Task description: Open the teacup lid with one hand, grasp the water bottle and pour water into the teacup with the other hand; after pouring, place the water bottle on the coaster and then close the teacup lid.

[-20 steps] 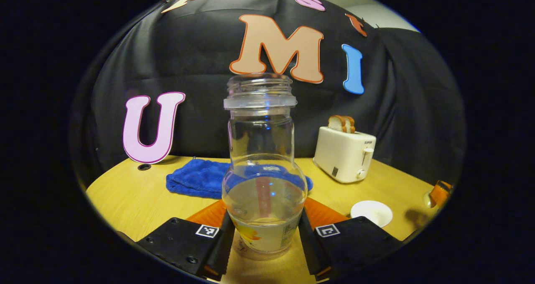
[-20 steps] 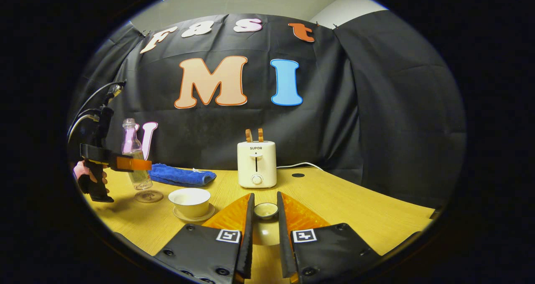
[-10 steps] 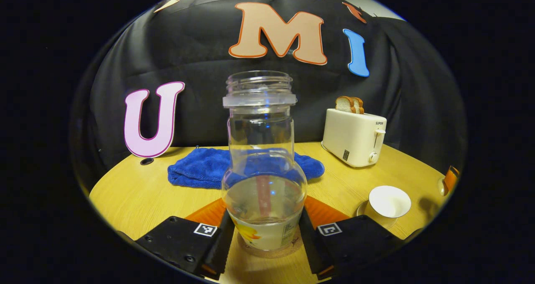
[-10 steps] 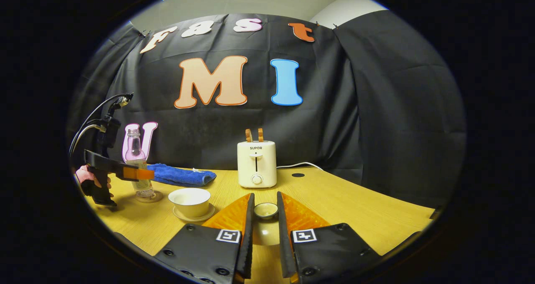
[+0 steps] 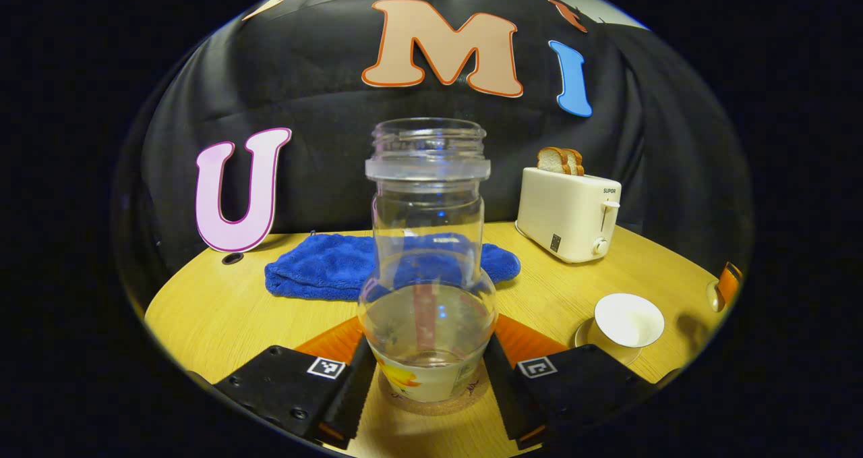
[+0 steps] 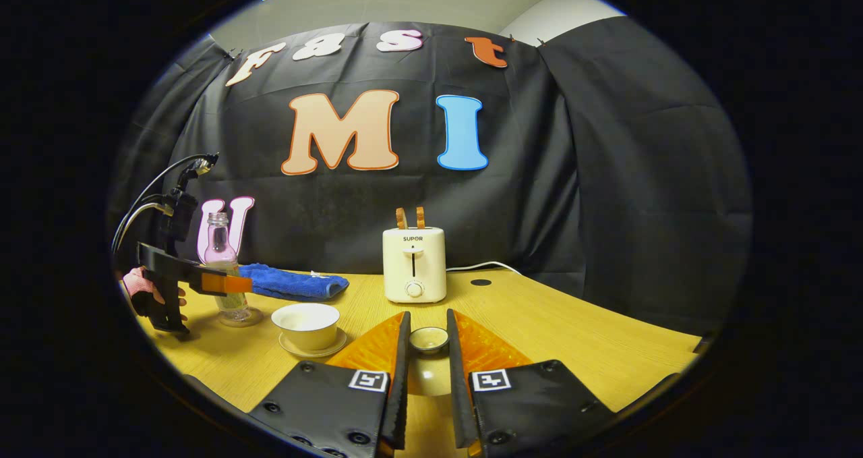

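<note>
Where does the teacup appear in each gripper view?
Left gripper view: teacup, lid off, on its saucer at lower right, in front of the toaster.
Right gripper view: teacup at lower left, left of the toaster.
Shared landmark: the toaster with its bread slices.

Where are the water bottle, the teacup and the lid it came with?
water bottle (image 5: 427, 215): left gripper view, on its clear neck.
teacup (image 6: 306, 322): right gripper view, on its bowl's outer wall.
teacup lid (image 6: 429, 338): right gripper view, on its knob.
</note>
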